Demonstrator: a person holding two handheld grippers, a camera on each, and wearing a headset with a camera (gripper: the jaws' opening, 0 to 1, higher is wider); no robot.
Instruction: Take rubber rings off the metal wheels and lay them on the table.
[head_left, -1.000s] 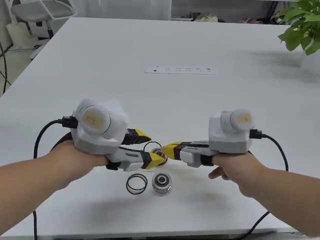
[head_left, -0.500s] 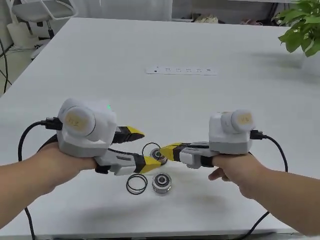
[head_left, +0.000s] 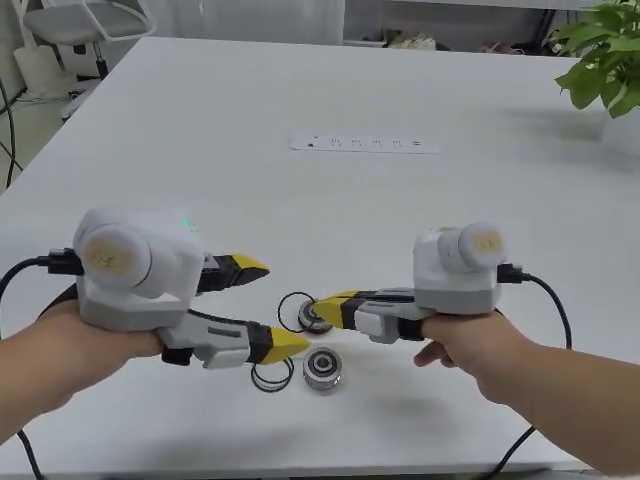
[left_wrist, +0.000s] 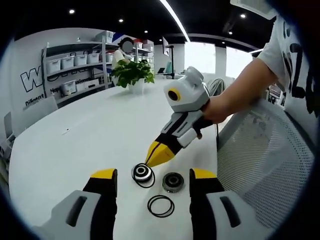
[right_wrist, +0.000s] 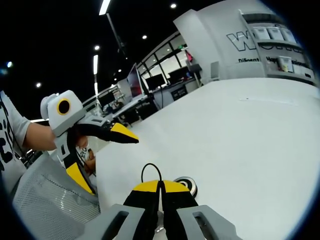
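That rubber ring (head_left: 281, 312) looks half off its wheel (head_left: 313, 316) just beyond the bare wheel (head_left: 322, 367), right gripper (head_left: 320, 304) fingers pinched shut on it, so I'd pin that wheel with the wide-open left gripper (head_left: 287, 305) fingers and peel slowly.

Wide and bare across the middle of the white table (head_left: 200, 130), out to the flat white power strip (head_left: 363, 144) lying far off. Free passage to either side of that strip; blocked at the far right corner by the green leafy plant (head_left: 605, 60).

Tight near the front edge. Little room between the spread jaws of the left gripper (head_left: 272, 305), taken up by the right gripper (head_left: 322, 305) pointing in from the opposite side, tips pinched together on the thin black rubber ring (head_left: 293, 312) beside the small metal wheel (head_left: 314, 316). Just nearer, low on the tabletop, a second bare metal wheel (head_left: 322, 367) and loose black rings (head_left: 272, 375), side by side. Behind the right gripper, a black cable (head_left: 528, 279) looping toward the table edge.
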